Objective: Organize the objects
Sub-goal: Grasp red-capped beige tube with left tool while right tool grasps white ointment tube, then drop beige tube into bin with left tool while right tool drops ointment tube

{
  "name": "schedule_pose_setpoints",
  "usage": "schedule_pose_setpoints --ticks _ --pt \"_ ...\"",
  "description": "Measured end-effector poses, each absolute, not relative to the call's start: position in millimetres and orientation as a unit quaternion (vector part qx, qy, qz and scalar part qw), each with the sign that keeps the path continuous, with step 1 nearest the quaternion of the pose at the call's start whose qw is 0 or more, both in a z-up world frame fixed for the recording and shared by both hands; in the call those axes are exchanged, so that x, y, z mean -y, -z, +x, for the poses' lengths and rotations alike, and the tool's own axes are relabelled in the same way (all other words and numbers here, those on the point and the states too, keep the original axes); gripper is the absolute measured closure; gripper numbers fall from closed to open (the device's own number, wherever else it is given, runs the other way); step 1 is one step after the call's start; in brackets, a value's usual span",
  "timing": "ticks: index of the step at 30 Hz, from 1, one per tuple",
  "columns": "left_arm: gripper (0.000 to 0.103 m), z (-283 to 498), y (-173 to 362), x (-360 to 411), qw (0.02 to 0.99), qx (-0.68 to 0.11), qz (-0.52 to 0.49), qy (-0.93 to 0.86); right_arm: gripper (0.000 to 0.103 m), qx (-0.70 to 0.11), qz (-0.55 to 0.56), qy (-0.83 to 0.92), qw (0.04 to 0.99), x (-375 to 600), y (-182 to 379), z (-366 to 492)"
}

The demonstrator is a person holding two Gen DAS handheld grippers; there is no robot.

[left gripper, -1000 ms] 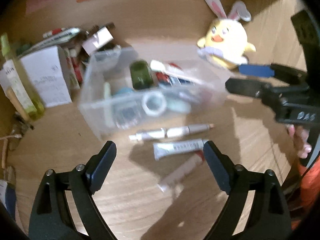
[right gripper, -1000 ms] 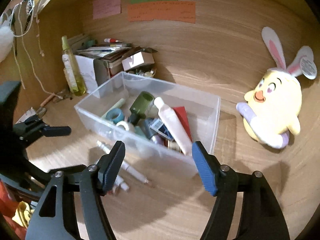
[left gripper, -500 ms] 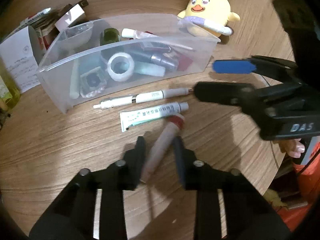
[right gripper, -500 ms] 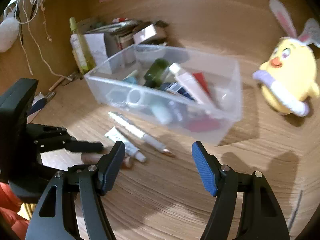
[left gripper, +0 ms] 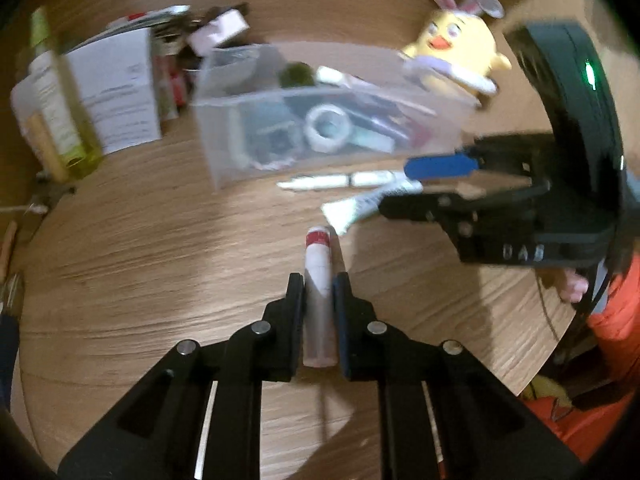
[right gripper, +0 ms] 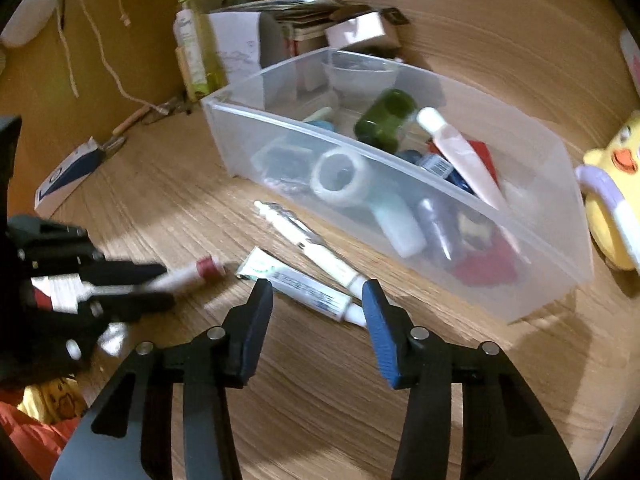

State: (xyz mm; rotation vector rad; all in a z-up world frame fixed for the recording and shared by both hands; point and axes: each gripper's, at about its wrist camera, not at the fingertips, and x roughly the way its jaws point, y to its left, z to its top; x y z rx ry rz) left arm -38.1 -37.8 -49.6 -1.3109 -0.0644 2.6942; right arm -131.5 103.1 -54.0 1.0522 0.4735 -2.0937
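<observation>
My left gripper is shut on a pale tube with a red cap, which lies on the wooden table and points away from me. The right wrist view shows that grip at the left. My right gripper hangs low over a white tube with green print. Its jaws are closing, the tube lies slantwise between them, and the pads are not pressing on it. A white pen-like applicator lies just beyond. Behind stands the clear plastic bin, holding a tape roll, a green bottle and tubes.
A yellow plush chick sits right of the bin. A yellow-green bottle, a white box and stacked clutter stand left of it. A blue and white carton lies at the left. The table edge curves close on the right.
My left gripper went from wide open to shut on the red-capped tube. My right gripper dropped toward the table over the white tube and its jaws narrowed.
</observation>
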Motion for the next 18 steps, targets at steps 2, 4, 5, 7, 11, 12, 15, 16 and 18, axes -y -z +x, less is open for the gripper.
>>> schedule_pose_setpoints --ticks 2,4,5,7,11,12,15,16,18 --pt "0.089 -36.9 44.9 45.4 0.066 0.032 -0.429 -0.901 0.060 -0.199 0.407 0.813 0.366 -95.6 56.0 -130.3" --pt "0.089 -37.5 39.8 53.8 0.062 0.043 -0.422 -0.903 0.060 -0.209 0.408 0.809 0.366 -90.6 58.1 -130.5" --pt "0.089 -38.6 37.9 55.3 0.062 0.045 -0.420 -0.904 0.060 -0.213 0.407 0.809 0.367 -88.8 58.2 -129.8" --pt "0.089 -38.9 33.4 58.6 0.058 0.047 -0.414 -0.907 0.060 -0.217 0.410 0.804 0.372 -86.7 59.5 -128.0" --pt "0.089 -41.4 27.3 62.6 0.059 0.051 -0.409 -0.909 0.074 -0.225 0.417 0.796 0.376 -85.6 65.1 -123.1" --pt "0.089 -42.3 24.7 62.8 0.059 0.053 -0.408 -0.910 0.078 -0.221 0.419 0.795 0.380 -86.8 64.9 -121.9" --pt "0.089 -43.9 16.1 60.9 0.065 0.052 -0.400 -0.913 0.088 -0.216 0.420 0.795 0.380 -89.3 64.5 -119.2" --pt "0.089 -44.0 11.3 58.9 0.068 0.050 -0.394 -0.915 0.088 -0.214 0.419 0.797 0.379 -90.6 64.6 -117.6" --pt "0.089 -44.7 1.0 55.9 0.071 0.046 -0.382 -0.920 0.088 -0.210 0.416 0.799 0.379 -94.5 64.9 -113.3"
